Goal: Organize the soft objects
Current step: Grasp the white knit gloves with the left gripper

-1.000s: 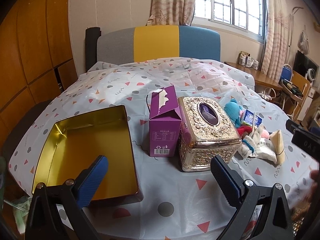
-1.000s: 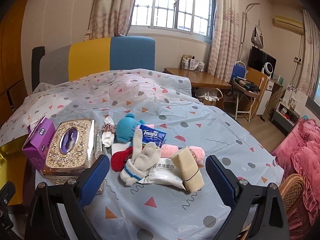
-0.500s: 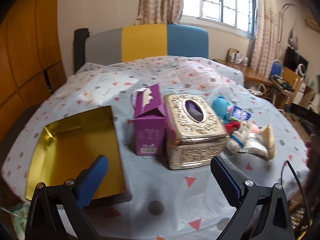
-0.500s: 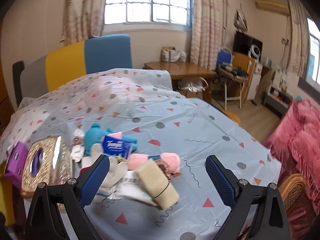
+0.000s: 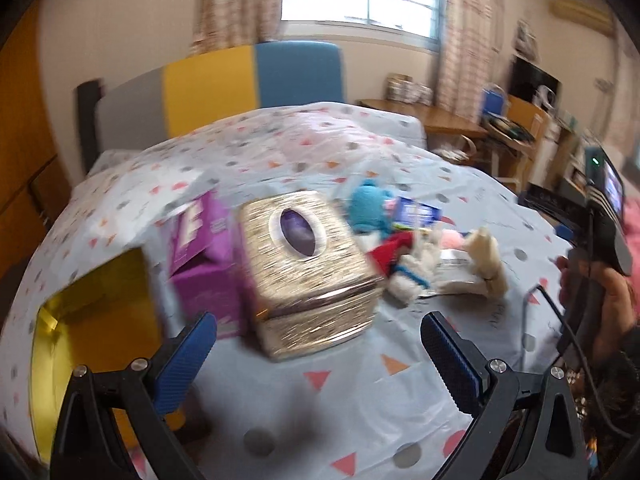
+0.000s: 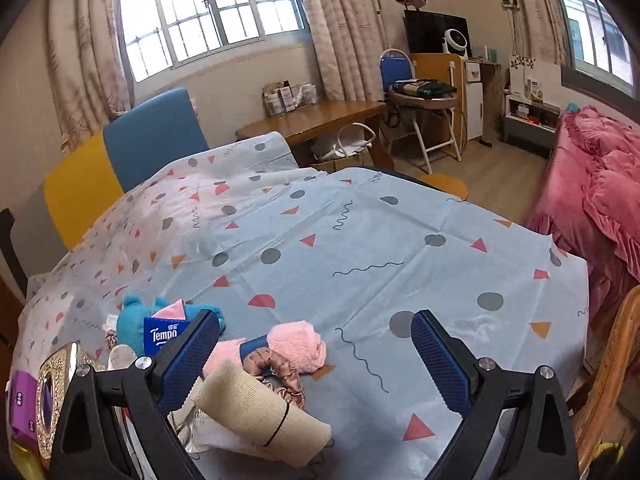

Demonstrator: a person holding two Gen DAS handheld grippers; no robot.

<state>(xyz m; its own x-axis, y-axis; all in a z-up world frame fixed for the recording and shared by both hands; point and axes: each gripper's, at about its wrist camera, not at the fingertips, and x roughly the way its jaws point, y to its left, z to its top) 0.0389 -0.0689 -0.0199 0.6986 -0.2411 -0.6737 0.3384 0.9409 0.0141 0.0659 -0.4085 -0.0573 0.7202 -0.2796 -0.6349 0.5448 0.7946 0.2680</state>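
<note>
A heap of soft things lies on the patterned tablecloth (image 6: pixel 360 248): a blue plush toy (image 5: pixel 370 206) (image 6: pixel 134 322), a Tempo tissue pack (image 6: pixel 164 336), a pink fluffy roll (image 6: pixel 296 344), a satin scrunchie (image 6: pixel 276 372), a beige rolled cloth (image 6: pixel 256 412) (image 5: pixel 490 260), a red sock (image 5: pixel 390 254) and a white sock (image 5: pixel 408 280). My left gripper (image 5: pixel 320 356) hangs open before the gold tissue box (image 5: pixel 308 264). My right gripper (image 6: pixel 316 360) is open just right of and above the heap, holding nothing.
An open yellow tin (image 5: pixel 92 344) sits at the left, with a purple carton (image 5: pixel 204 264) between it and the gold box. A hand (image 5: pixel 608 292) holds the right gripper's handle at the left wrist view's right edge. Desk, chairs and a pink bed (image 6: pixel 600 200) stand beyond the table.
Both views have swung to the right and are blurred by motion. The right gripper has moved closer to the heap, which now sits at its lower left. Both stay open.
</note>
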